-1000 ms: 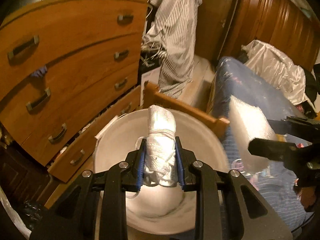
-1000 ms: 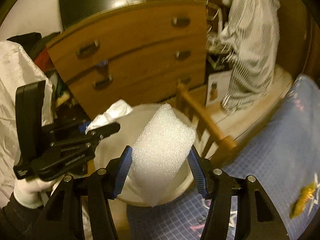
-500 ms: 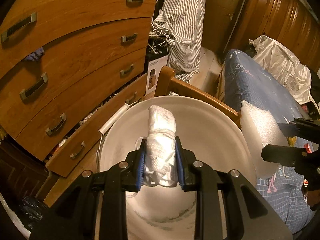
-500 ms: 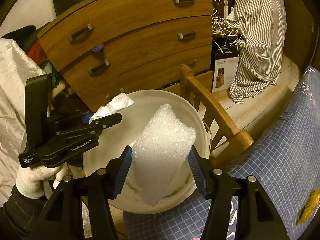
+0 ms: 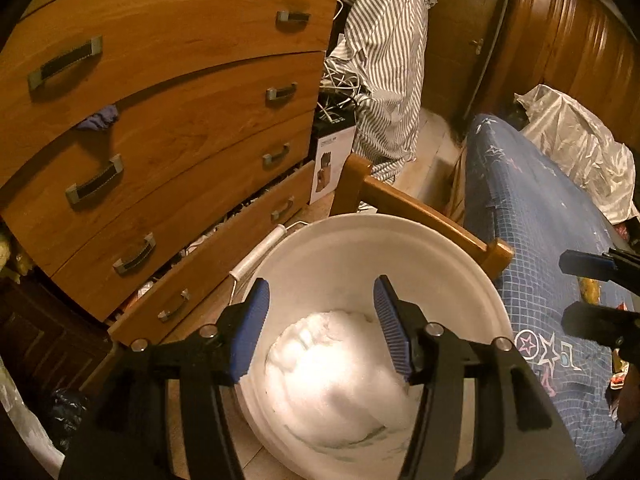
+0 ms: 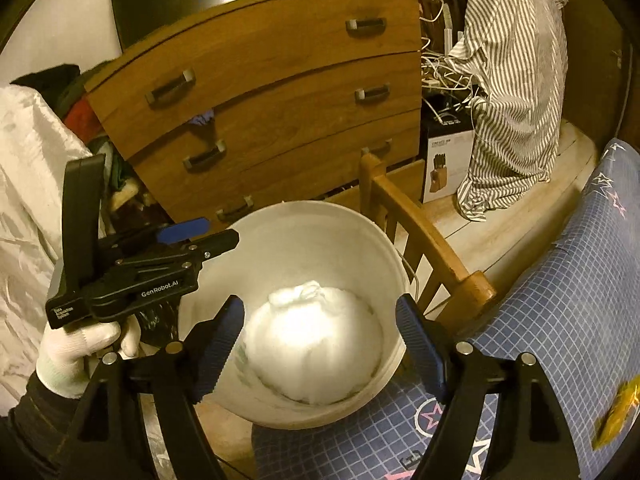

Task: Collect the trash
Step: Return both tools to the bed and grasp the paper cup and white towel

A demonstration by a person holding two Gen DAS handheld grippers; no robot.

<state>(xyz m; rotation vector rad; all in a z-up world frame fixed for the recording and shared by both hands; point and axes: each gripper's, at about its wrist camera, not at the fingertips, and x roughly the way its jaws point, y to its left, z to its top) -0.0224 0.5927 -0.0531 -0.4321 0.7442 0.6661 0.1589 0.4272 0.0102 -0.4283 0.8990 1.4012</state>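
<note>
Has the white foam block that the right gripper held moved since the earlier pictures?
Yes. The white foam block has dropped from between the just-opened right gripper jaws and now lies inside the round white bucket.

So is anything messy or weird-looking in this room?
Yes. The dresser's bottom drawer hangs open and crooked, with clutter poking out. A bit of blue cloth is pinched in a higher drawer. A yellow wrapper lies on the blue bedcover.

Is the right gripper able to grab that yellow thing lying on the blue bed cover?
Probably yes. The right gripper is open and empty above the white bucket, and the yellow thing lies uncovered on the blue cover beside it.
</note>
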